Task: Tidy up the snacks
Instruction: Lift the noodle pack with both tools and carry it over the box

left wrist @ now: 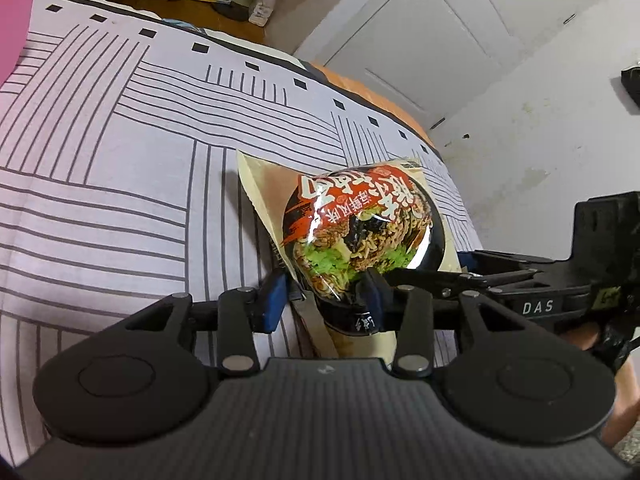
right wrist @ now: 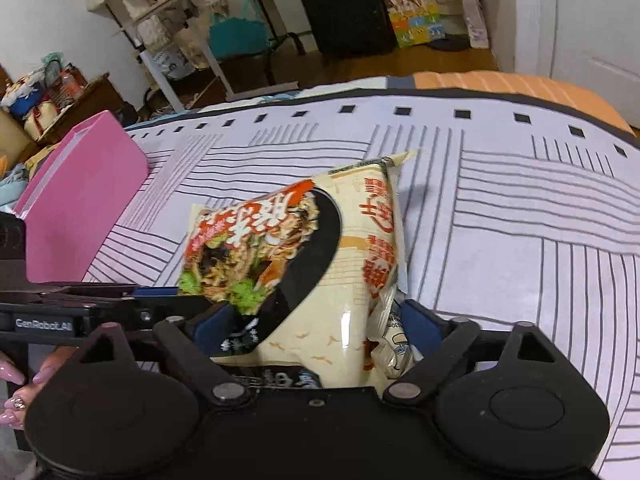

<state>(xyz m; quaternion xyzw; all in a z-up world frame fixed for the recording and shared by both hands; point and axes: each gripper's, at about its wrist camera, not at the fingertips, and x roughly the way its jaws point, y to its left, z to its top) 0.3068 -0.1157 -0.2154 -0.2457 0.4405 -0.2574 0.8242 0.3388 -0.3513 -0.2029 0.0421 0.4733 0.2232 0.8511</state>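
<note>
Left wrist view: your left gripper point(left wrist: 328, 298) and right gripper point(right wrist: 316, 324) both pinch the noodle pack point(left wrist: 360, 232) between their fingers; boxing it in the pink box point(right wrist: 80, 208) remains.

Bare striped bed point(right wrist: 520, 208) lies open ahead and right of the noodle packet point(right wrist: 304, 256). The pink box point(right wrist: 84, 200) blocks the left side, and the left hand-held gripper point(right wrist: 120, 300) crosses low beside it.

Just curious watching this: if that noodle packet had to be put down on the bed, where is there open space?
Bare striped bedsheet lies right of the noodle packet, toward the orange blanket. It is tighter left, between packet and pink box. Both grippers, left and right, crowd the near edge.
</note>
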